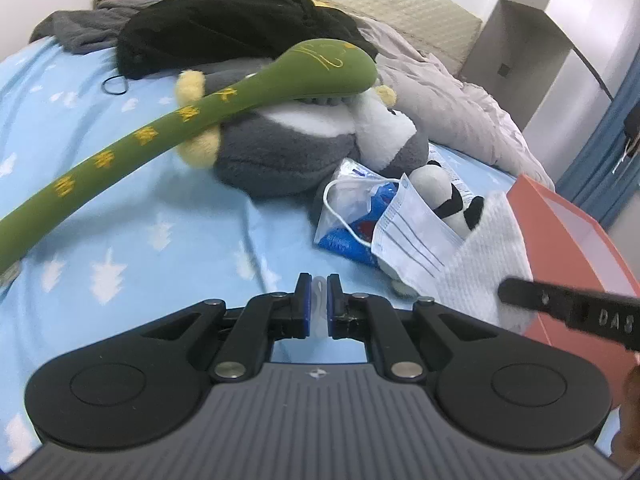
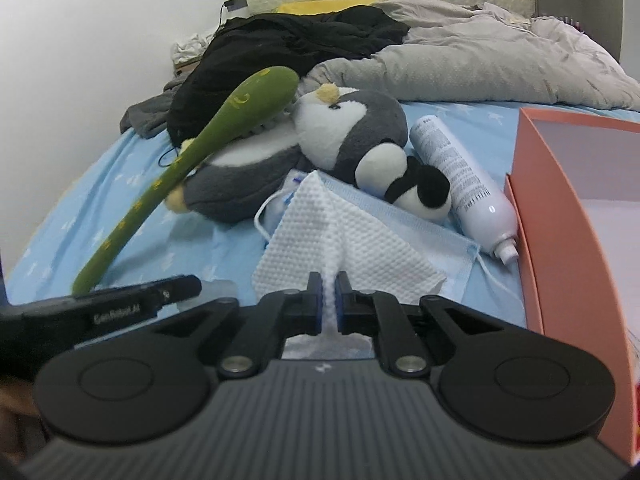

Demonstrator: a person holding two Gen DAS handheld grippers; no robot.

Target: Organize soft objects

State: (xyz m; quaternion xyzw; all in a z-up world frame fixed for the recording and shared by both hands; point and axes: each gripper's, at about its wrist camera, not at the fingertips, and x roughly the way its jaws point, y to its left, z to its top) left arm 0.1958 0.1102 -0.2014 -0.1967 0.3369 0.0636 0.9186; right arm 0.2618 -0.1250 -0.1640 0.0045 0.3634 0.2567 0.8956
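Note:
My right gripper (image 2: 328, 280) is shut on a white dimpled cloth (image 2: 344, 240), which is lifted into a tent above a light blue face mask (image 2: 440, 236). My left gripper (image 1: 319, 280) is shut on a small translucent plastic piece (image 1: 319, 304) over the blue sheet. Behind lie a grey and white penguin plush (image 2: 352, 128), a small panda plush (image 2: 420, 192) and a long green plush stick (image 1: 160, 128) with yellow characters resting across the penguin. In the left wrist view, the right gripper (image 1: 506, 292) reaches in from the right and pinches the same cloth (image 1: 480, 248).
An open orange box (image 2: 560, 220) stands at the right, with a white spray bottle (image 2: 460, 176) lying against it. A blue and white packet (image 1: 352, 220) lies under the mask. A black garment (image 1: 208, 28) and a grey duvet (image 2: 500, 64) are heaped at the bed's far end.

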